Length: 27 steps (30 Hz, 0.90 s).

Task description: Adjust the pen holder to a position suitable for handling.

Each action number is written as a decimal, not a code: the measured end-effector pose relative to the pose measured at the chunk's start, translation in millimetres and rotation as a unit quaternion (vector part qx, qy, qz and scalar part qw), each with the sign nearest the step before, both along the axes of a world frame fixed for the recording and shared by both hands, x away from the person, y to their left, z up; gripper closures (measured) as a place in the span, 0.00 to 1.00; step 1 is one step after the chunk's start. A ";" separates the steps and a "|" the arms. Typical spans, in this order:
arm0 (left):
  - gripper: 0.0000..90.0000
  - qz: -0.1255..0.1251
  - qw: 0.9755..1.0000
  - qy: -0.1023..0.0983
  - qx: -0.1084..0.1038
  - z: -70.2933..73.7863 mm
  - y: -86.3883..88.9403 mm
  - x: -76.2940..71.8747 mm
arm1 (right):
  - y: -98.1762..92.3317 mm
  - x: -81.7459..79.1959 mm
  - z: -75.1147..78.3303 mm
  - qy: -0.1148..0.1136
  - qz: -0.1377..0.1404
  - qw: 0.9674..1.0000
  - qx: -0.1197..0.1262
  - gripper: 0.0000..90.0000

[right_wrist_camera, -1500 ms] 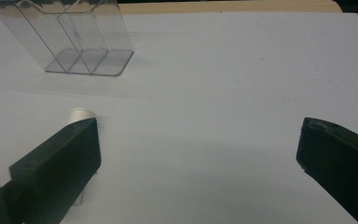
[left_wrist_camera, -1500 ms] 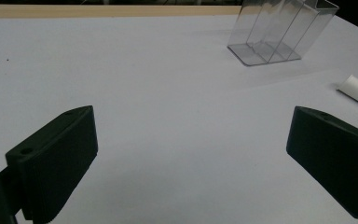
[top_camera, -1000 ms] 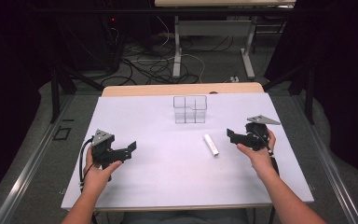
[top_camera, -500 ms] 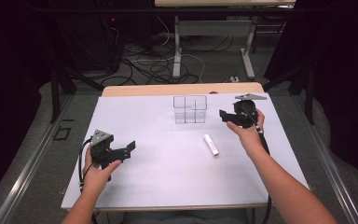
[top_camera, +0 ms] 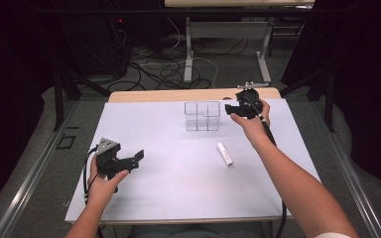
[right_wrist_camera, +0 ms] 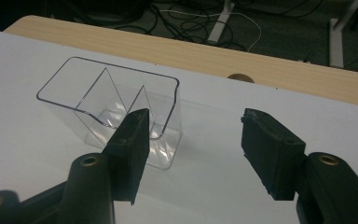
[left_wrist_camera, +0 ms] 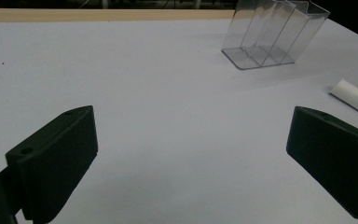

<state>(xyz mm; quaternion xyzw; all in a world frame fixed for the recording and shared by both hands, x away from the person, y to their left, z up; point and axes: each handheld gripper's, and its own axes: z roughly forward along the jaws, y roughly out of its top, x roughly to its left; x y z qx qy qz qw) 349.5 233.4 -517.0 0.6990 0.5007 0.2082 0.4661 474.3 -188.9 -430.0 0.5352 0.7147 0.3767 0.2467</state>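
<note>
Clear plastic, split by thin walls into compartments: that is the organiser standing upright toward the far middle of the white table, and your right gripper hangs just beside its right end, raised off the surface. In the right gripper view, the organiser sits ahead and to the left of the jaws; the left jaw overlaps its near right corner in the picture, but you cannot tell from this whether it touches. The jaws have just been closing and now stand partly apart, with bare white table between them and nothing in their hold.

Your left gripper rests low near the left front of the table, well apart from the organiser. In the left gripper view its jaws are spread wide and hold nothing; the organiser lies far ahead to the upper right.

A small white tube lies flat on the table, nearer you than the organiser and below your right hand, apart from both grippers. Its end shows at the right edge, beyond the right jaw.
</note>
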 end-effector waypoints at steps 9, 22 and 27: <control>0.02 0.004 1.000 0.000 -0.003 -0.6 2.5 0.8 | 15.8 22.3 -2.6 0.019 -0.011 1.000 -0.004 0.43; 0.02 0.003 1.000 0.004 0.001 -1.6 3.4 1.9 | 22.3 40.7 -19.3 0.035 -0.012 0.999 0.010 0.41; 0.03 0.004 1.000 0.003 -0.001 -1.6 3.5 1.5 | 23.5 45.1 -24.7 0.044 -0.017 0.999 0.002 0.44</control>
